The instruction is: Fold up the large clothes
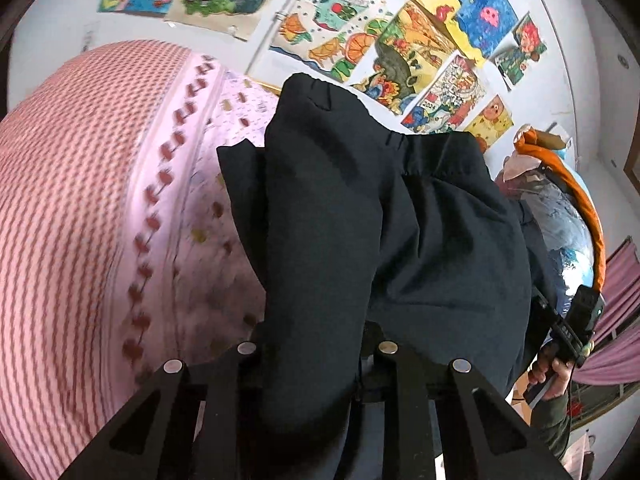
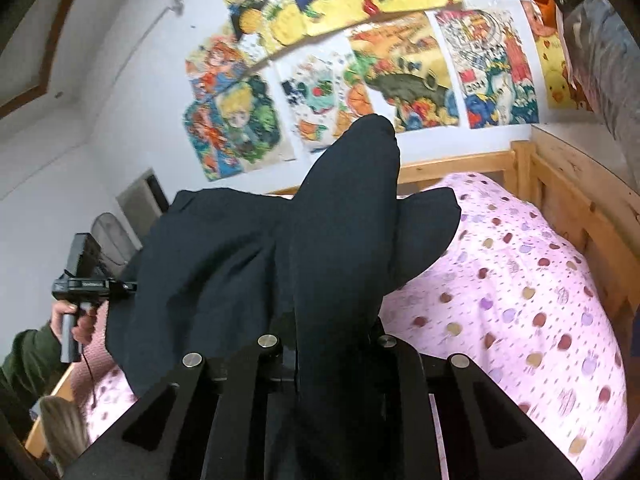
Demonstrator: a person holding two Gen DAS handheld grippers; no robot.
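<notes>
The garment [image 2: 336,248] is black. The bed cover [image 2: 520,288] is pink with coloured spots. The blanket [image 1: 68,208] is pink-and-white, seemingly checked. The drawings [image 2: 400,64] are multicoloured.

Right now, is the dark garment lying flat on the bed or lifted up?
Lifted: the dark garment hangs bunched from both tongs, draped above the pink dotted bedspread, not spread flat.

Matt dark cloth garment [image 1: 380,240]; soft pink printed cotton bedding [image 2: 520,280]; bare knotty wooden bed frame [image 2: 560,184]; paper drawings [image 2: 400,76].
</notes>
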